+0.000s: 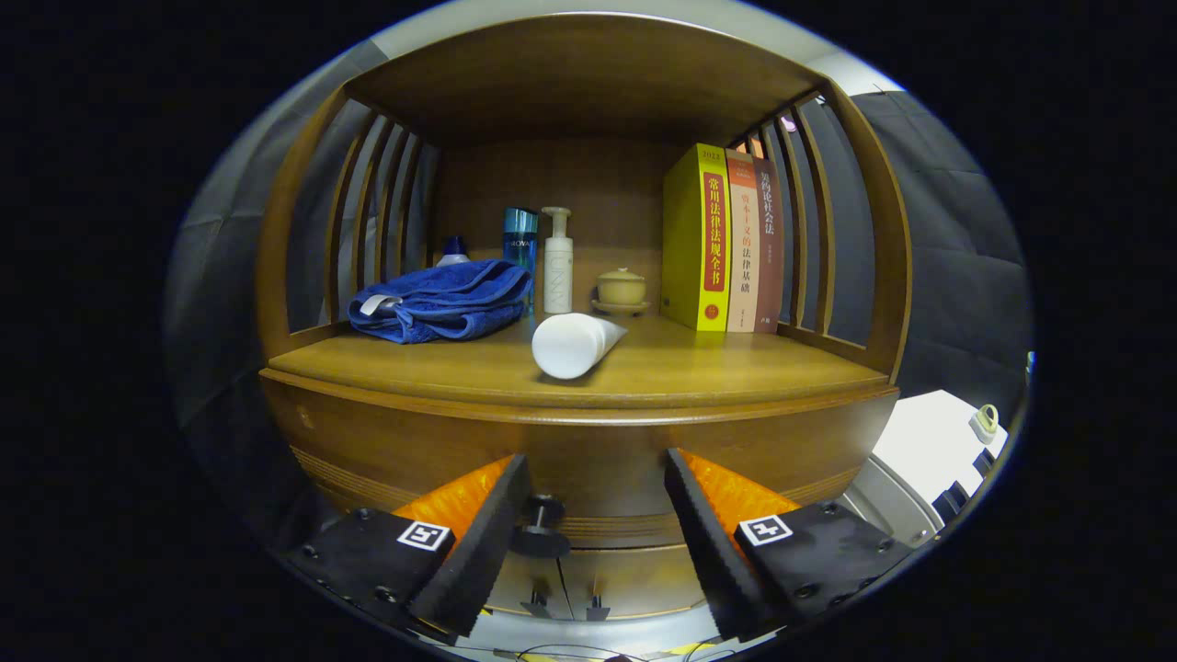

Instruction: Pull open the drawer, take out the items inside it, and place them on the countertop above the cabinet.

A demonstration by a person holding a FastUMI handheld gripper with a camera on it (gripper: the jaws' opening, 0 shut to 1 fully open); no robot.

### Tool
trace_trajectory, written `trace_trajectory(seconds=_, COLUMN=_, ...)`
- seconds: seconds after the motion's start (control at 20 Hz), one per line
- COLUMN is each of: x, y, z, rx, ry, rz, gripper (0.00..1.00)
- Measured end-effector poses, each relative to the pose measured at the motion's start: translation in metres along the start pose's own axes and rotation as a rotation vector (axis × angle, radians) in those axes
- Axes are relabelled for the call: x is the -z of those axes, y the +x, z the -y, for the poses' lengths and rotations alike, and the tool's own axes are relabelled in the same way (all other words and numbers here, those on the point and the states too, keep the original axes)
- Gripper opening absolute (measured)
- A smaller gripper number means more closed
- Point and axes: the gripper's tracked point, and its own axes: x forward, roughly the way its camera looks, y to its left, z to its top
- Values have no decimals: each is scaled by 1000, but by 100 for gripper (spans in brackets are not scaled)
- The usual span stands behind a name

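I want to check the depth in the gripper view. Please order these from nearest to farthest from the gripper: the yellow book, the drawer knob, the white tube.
The gripper is open.
1. Drawer knob: between the fingers, close to the left one.
2. White tube: lying near the front of the countertop, beyond the fingers.
3. Yellow book: standing farther back, on the right.

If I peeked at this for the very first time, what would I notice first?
Probably the white tube lying on its side on the wooden countertop, pointing toward you, with the crumpled blue towel to its left. Next, the big yellow book standing upright at the right with two more books beside it. Down below, the gripper has its fingers open around the small dark drawer knob.
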Motion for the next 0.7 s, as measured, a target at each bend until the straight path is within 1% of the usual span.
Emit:
trace_trajectory(seconds=0.1, x=-8, y=-17, z=0, rx=1, ry=-37, rz=27, gripper=99)
trace_trajectory(seconds=0.3, x=-30, y=-70, z=-3, rx=-3, ry=-82, rz=72, gripper=99)
trace_trajectory(seconds=0.5, x=-45, y=-112, z=-3, rx=-8, ry=-31, rz=92, gripper=99)
trace_trajectory(seconds=0.7, x=-74, y=-149, z=8, rx=17, ry=7, rz=140, gripper=99)
